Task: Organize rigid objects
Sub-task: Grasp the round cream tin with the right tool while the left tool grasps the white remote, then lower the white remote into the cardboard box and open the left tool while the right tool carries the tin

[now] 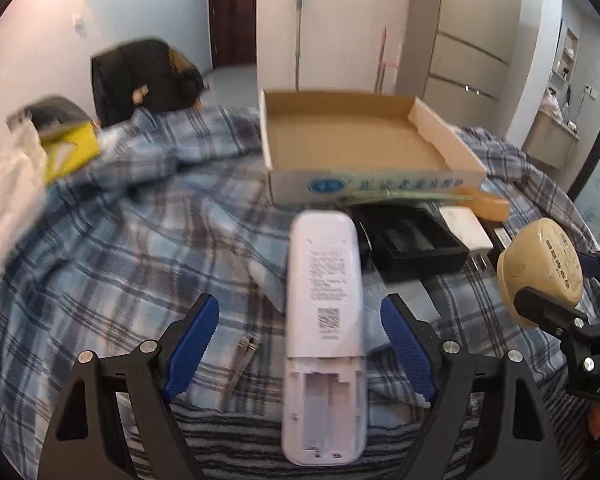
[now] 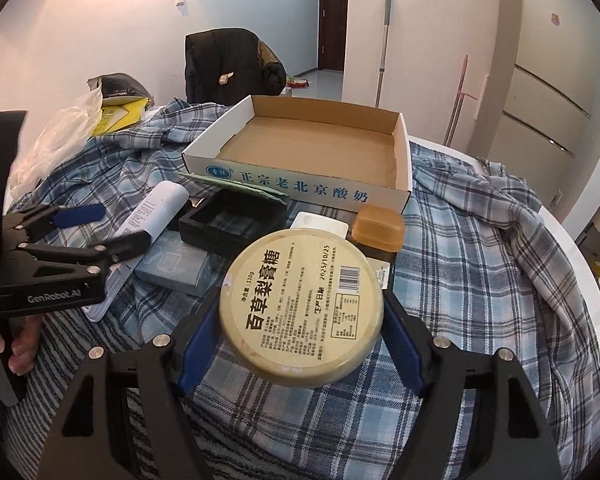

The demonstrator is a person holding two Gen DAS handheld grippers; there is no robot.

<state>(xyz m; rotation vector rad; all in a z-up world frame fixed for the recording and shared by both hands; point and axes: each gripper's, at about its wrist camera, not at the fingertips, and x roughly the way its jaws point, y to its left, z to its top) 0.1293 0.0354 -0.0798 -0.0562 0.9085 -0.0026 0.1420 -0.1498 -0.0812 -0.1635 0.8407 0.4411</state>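
My left gripper is open around a white remote that lies face down on the plaid cloth, its battery bay uncovered; the blue pads stand apart from its sides. My right gripper is shut on a round cream tin with a printed label, held above the cloth; it also shows in the left wrist view. An empty cardboard box stands behind, also in the left wrist view.
Near the box lie a black tray, a white charger, an amber block, a grey-blue small box and nail clippers. A yellow box and plastic bag sit at the left.
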